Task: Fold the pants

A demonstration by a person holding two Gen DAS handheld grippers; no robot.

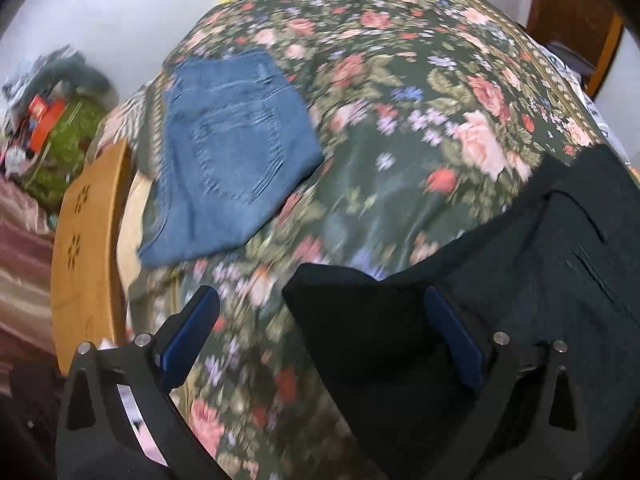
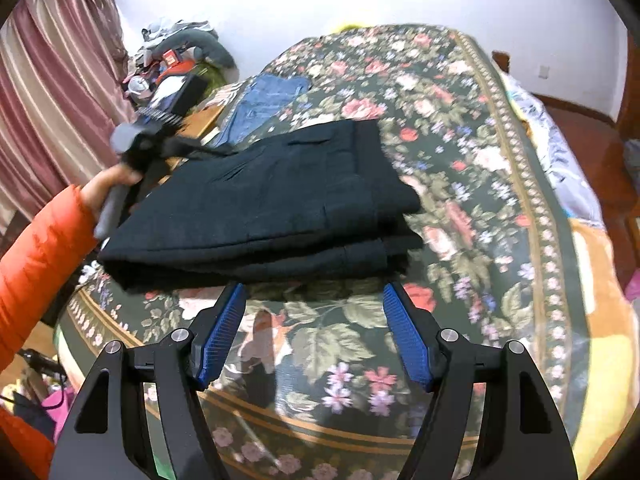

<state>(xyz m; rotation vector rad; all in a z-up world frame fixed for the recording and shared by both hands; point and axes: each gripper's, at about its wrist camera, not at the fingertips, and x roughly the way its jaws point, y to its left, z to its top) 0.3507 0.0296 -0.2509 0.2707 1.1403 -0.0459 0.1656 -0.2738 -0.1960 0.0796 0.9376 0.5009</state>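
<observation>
Lying on the flowery bedspread [image 2: 460, 184] are folded blue jeans [image 1: 236, 152], at eleven o'clock from the black pants [image 2: 272, 208]. A wooden bed board [image 1: 88, 256] runs along the bed's nine o'clock side, with a heap of clutter [image 2: 172, 68] past it by the pink curtain [image 2: 52, 92]. The pants sit folded thick and flat in the middle of the bed. The left claw [image 1: 320, 332] is spread wide over the pants' corner, gripping nothing. The right claw [image 2: 314, 328] hangs spread wide at six o'clock of the pants, not touching them.

Home bedroom: floral bedspread [image 2: 460, 128], curtains [image 2: 52, 80]
</observation>
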